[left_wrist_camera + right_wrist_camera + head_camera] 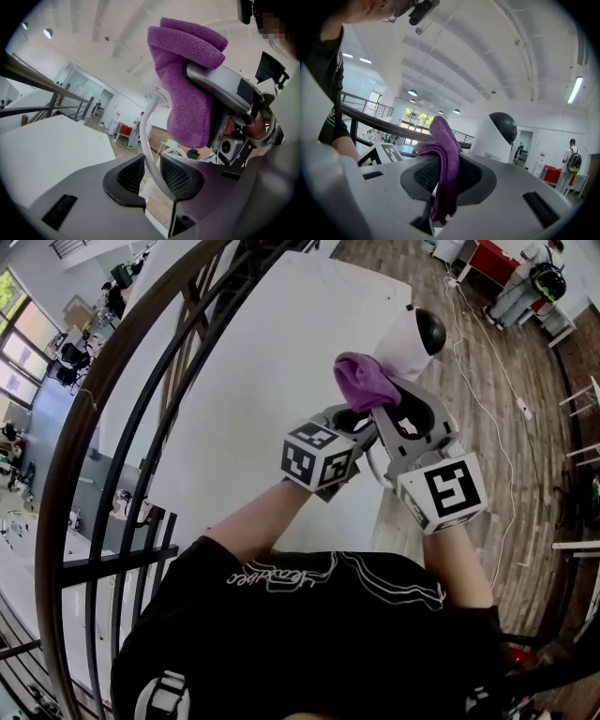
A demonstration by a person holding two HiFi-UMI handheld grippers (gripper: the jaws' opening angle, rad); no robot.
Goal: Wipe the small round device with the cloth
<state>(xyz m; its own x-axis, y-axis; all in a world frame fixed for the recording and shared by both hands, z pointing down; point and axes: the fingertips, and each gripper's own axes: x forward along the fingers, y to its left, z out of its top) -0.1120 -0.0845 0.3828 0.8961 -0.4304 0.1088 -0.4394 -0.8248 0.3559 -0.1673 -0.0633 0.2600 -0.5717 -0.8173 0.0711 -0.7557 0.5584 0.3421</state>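
The small round device (415,337), white with a black dome, stands on the white table (253,381); it also rises behind the right jaws (497,133). My right gripper (382,401) is shut on a folded purple cloth (364,381), which hangs down between its pads (445,140) just short of the device. The left gripper (359,427) sits close beside it on the left. In the left gripper view the cloth (187,93) is up and to the right. The left gripper (152,164) stands narrowly open, with a thin white cord (147,136) running through the gap.
A dark metal railing (122,427) curves along the table's left side. A white cable (478,399) trails over the wooden floor to the right of the table. The left gripper's marker cube (389,152) shows beside the right jaws. Red furniture and people stand far off.
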